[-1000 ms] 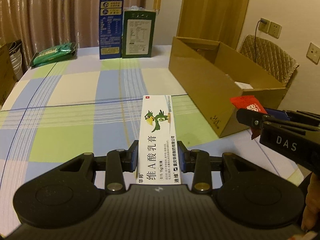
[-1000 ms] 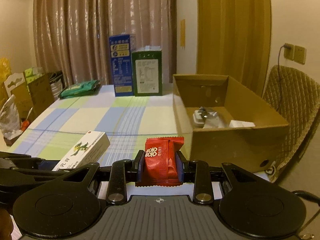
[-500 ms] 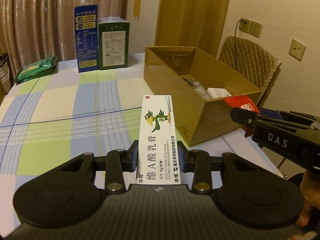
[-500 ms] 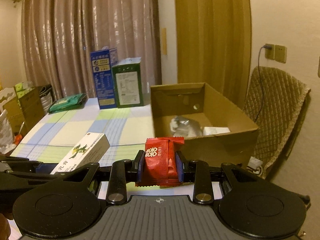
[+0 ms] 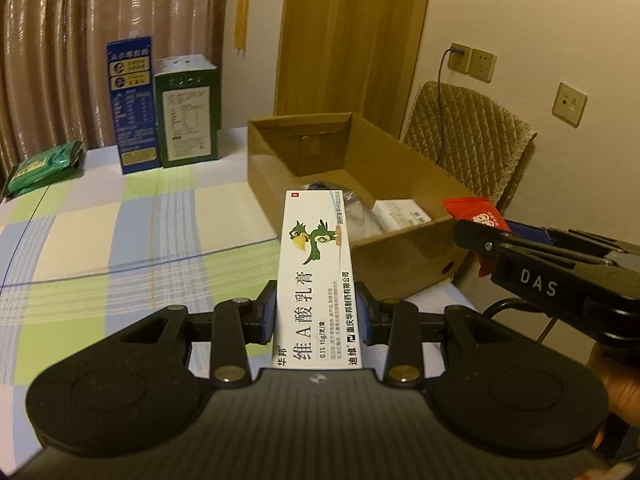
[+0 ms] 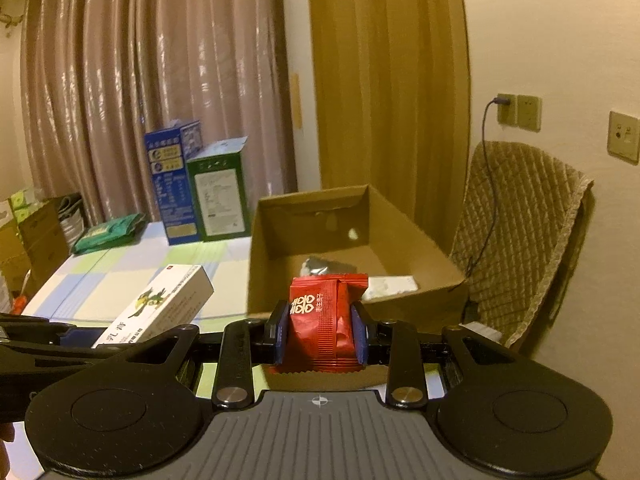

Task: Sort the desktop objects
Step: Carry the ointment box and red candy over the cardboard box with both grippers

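Seen along the left gripper (image 5: 316, 316): fingers (image 5: 267, 316) pinching a long white ointment carton (image 5: 316, 276) by its two long sides, near end tucked back against the gripper body, far end jutting out over the near wall of an open cardboard box (image 5: 404, 256). Held lengthwise like that, probably so the carton can slide nose-first over the rim and drop flat. Inside the box, a white packet (image 5: 400, 214) and something dark and crinkled, mostly hidden behind the carton. At right, the right gripper (image 5: 474, 232) reaching in alongside, a red sachet (image 5: 472, 210) poking from its tip near the box's near right corner. Far left on the checked bench (image 5: 120, 232), a green pouch (image 5: 44, 166); against the curtain, a blue box (image 5: 132, 104) and a green box (image 5: 188, 112) standing upright. Seen along the right gripper (image 6: 320, 326): fingers (image 6: 280, 328) clamped on the red sachet (image 6: 324, 320) across its width, top edge free and aimed at the cardboard box (image 6: 360, 304) just beyond. Box contents here: a silvery crumpled wrapper (image 6: 324, 266) and the white packet (image 6: 392, 286) on the floor, plenty of bare cardboard left. Ointment carton (image 6: 160, 304) at left, off the bench and near the box's left wall. Both items apparently bound for the same box, neither yet released.
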### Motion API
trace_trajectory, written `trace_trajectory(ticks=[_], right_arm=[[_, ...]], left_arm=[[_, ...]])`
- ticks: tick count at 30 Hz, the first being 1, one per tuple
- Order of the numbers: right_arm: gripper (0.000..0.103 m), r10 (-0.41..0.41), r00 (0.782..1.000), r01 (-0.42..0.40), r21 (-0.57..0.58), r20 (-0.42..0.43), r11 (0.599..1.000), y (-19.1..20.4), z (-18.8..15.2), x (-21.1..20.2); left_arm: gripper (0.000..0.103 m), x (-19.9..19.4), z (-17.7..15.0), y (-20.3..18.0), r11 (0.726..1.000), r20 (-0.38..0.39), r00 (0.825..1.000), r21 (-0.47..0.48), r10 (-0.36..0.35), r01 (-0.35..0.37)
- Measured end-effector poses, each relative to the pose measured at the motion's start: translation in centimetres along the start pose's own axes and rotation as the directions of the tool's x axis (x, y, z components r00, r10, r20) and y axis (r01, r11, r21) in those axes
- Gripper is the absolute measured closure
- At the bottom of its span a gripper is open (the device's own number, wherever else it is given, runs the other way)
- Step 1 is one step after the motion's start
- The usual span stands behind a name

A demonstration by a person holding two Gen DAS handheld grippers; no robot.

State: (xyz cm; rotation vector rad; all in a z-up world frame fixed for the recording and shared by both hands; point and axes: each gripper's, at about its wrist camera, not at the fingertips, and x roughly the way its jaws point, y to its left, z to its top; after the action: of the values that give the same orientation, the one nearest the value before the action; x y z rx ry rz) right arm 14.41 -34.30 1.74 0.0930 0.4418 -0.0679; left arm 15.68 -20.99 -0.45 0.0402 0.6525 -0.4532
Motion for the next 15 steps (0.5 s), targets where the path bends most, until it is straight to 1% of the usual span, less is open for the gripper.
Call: trace_trajectory(ticks=[7,15], right_arm=[[0.074,-0.017,1.0,0.017,-0.003,0.021,1.0,-2.0,1.8,0.6],[0.074,0.002,1.0,-0.002,0.01,-0.003,1.0,-3.7,3.6,2.8]], left_arm=[[0.07,1.1,2.3,-1.3,0.999,0.02,0.999,-0.005,-0.033,0.033],[0.07,3.2,4.6,-2.0,0.999,0.025,0.999,-0.018,-0.048,0.049]])
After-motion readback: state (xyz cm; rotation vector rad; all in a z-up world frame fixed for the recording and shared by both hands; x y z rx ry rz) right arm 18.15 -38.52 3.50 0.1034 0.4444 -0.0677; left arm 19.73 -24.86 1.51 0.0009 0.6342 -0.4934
